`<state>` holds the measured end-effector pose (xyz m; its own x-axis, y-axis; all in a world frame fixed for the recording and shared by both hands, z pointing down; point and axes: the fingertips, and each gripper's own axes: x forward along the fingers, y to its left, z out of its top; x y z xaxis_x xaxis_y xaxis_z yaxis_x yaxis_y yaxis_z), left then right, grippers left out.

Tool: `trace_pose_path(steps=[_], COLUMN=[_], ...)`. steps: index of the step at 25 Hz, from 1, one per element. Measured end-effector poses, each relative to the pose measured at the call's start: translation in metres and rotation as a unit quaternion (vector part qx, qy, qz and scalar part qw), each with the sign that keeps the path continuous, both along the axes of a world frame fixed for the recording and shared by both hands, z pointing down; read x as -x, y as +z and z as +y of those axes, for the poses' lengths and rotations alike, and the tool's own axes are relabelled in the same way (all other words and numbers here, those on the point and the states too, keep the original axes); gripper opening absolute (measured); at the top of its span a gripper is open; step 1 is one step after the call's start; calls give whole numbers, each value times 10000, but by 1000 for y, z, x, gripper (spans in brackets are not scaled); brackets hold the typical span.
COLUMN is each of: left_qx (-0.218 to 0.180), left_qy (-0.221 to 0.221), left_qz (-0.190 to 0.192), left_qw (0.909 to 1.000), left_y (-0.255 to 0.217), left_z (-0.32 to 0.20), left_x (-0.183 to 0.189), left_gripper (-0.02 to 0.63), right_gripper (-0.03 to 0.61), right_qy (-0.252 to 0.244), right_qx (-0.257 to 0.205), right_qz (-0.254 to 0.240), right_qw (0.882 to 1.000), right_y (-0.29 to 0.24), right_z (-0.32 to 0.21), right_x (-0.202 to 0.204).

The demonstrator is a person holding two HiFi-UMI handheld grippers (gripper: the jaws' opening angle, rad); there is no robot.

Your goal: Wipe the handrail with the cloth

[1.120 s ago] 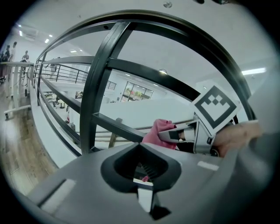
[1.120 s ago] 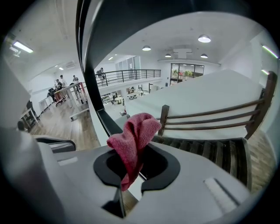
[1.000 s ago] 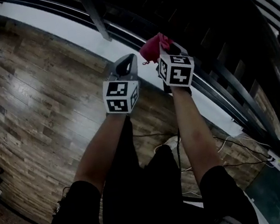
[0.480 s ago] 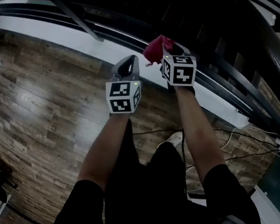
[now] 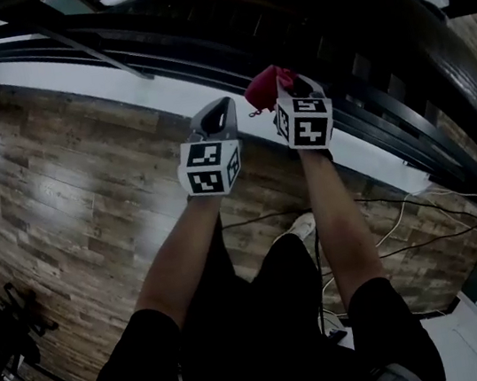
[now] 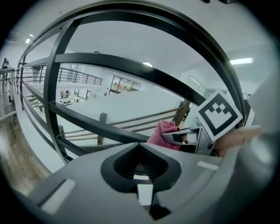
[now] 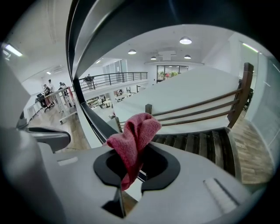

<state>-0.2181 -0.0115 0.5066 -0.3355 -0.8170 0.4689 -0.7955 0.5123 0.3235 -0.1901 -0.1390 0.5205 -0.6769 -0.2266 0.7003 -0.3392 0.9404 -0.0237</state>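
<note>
Jaws of right gripper [image 7: 127, 177]: were clamped on the lower tail of the red cloth [image 7: 134, 133], its bulk standing loose above them, near the handrail [image 6: 131, 70]; contact could not be told. Jaws of left gripper [image 6: 141, 173]: were together, empty. Cloth was judged light, soft, floppy; best held bunched, deep.

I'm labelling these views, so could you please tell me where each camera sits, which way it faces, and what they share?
Head view: on the person's head, facing steeply down at the floor and railing; shows both forearms, left gripper and right gripper.
Left gripper view: on the left gripper, facing the railing; shows its shut jaws.
Right gripper view: on the right gripper, facing along the railing; shows jaws shut on the red cloth.
Shared: all three show cloth and railing.
</note>
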Motion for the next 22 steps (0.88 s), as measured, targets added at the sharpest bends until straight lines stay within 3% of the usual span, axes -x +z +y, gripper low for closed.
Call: trace_pose_path(steps=[10,22], left_qx=[13,99], left_qy=[420,911], left_qz=[-56,-83], left_qw=[9991,9958], left_y=[-6,2], left_z=[-29,-72], left_x=[-26,-86], left_gripper=[-2,-2], right_gripper=[52,52], right_qy=[224,408], right_qx=[-144,-475], right_qz=[24,131], right_qw=[9996,9979], right_y=[-1,-5], right_z=[-23,-65], right_x=[-41,-113])
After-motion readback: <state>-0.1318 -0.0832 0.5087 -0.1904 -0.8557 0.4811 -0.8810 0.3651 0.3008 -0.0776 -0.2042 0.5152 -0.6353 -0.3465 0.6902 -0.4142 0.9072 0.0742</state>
